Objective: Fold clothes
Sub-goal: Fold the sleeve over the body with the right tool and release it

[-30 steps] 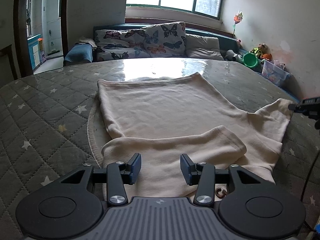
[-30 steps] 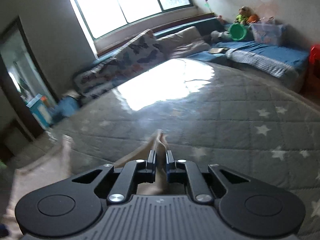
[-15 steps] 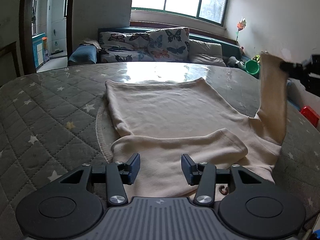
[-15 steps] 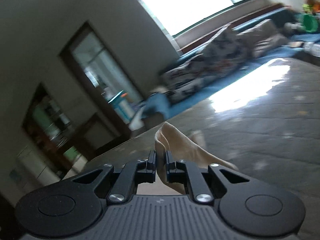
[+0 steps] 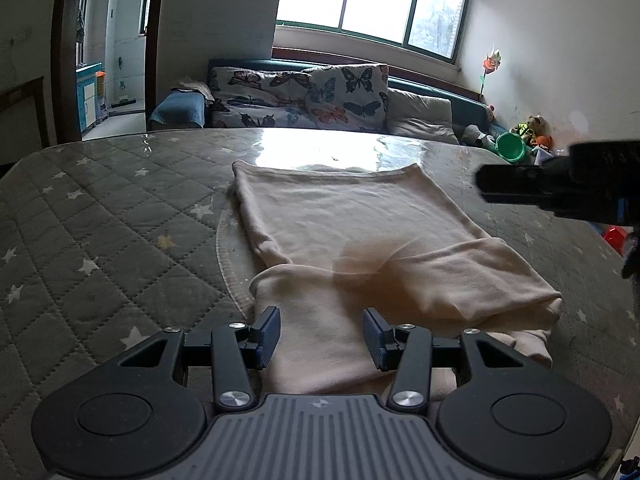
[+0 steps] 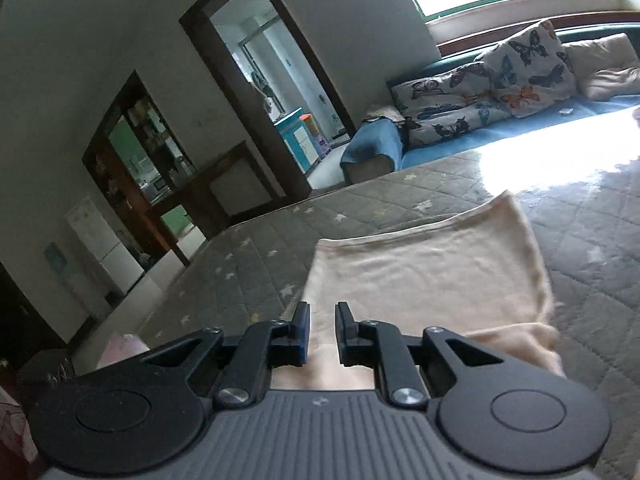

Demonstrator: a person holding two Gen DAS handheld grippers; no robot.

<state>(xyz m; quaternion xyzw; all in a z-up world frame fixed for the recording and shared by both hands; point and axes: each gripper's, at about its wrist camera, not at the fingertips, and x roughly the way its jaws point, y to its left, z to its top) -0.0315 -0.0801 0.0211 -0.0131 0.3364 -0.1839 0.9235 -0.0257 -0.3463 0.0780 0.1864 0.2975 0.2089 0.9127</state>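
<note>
Now cream garment (image 5: 352, 216) flat on star-quilted table (image 5: 100, 216), butterfly cushions (image 5: 296, 96) behind.

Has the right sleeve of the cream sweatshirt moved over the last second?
Yes. The right sleeve, earlier spread out toward the table's right edge, now lies folded across the sweatshirt; the right gripper has opened.

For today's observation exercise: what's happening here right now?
A person with two handheld grippers is folding a cream garment on a quilted star-patterned table. Both sleeves lie folded across its body. The left gripper hovers open over the near edge; the right gripper hangs open above the cloth, holding nothing.
</note>
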